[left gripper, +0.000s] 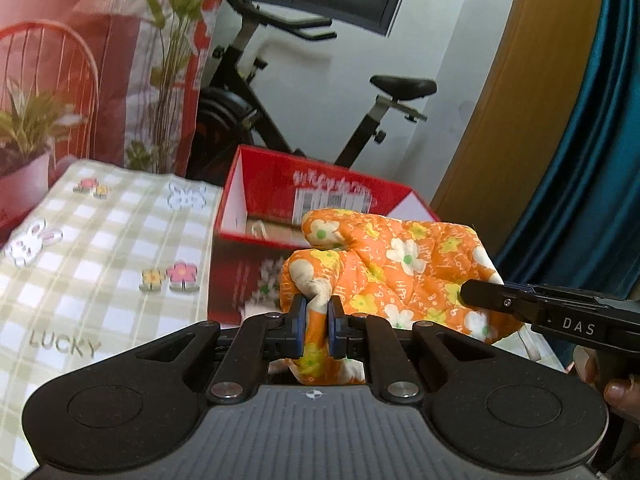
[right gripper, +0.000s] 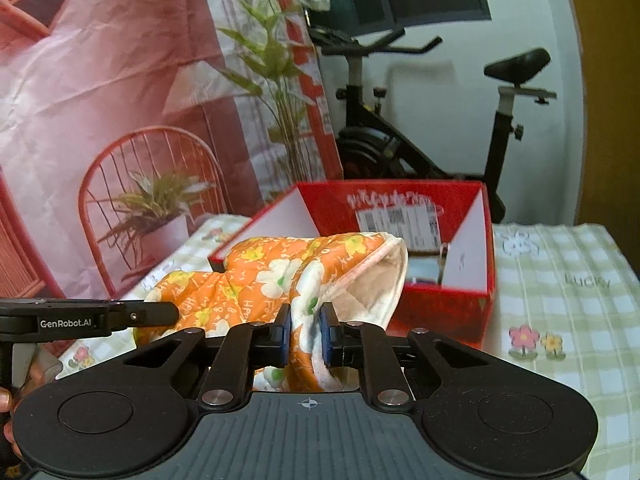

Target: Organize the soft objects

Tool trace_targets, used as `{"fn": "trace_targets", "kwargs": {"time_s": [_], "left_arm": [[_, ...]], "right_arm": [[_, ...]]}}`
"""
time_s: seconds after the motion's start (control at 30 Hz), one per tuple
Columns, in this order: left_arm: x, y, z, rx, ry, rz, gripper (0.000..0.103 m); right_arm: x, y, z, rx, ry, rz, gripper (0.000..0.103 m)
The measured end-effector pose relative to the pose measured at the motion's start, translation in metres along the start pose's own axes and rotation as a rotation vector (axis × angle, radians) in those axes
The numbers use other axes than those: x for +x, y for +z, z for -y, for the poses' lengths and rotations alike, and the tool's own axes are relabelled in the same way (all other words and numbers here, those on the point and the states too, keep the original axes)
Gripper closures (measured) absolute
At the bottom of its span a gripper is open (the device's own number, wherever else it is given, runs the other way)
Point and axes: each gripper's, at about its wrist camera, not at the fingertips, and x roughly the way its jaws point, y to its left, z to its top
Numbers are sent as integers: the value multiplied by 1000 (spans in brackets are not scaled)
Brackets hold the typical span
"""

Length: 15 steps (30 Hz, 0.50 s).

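Note:
An orange quilted oven mitt (left gripper: 400,264) with white and yellow flowers hangs in the air in front of an open red box (left gripper: 320,184). My left gripper (left gripper: 318,308) is shut on the mitt's thumb end, cloth bunched between the blue pads. In the right wrist view, my right gripper (right gripper: 305,320) is shut on the mitt (right gripper: 272,268) near its open cream-lined cuff. Each gripper's black finger shows at the edge of the other's view. The red box (right gripper: 448,292) stands just behind the mitt, with a few items inside.
A green-checked tablecloth (left gripper: 100,240) with flower and rabbit prints covers the table (right gripper: 560,280). Behind it hang a pink printed backdrop (left gripper: 80,80) and a teal curtain (left gripper: 580,120). An exercise bike (left gripper: 360,100) stands by the wall. A hand (left gripper: 616,392) grips the right handle.

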Motion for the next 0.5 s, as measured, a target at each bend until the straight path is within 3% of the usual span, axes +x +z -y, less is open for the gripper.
{"fn": "trace_targets", "kwargs": {"time_s": [0.23, 0.5], "left_arm": [[18, 45, 3, 32, 12, 40, 91], [70, 90, 2, 34, 21, -2, 91]], "right_arm": [[17, 48, 4, -37, 4, 34, 90], [66, 90, 27, -63, -33, 20, 90]]}}
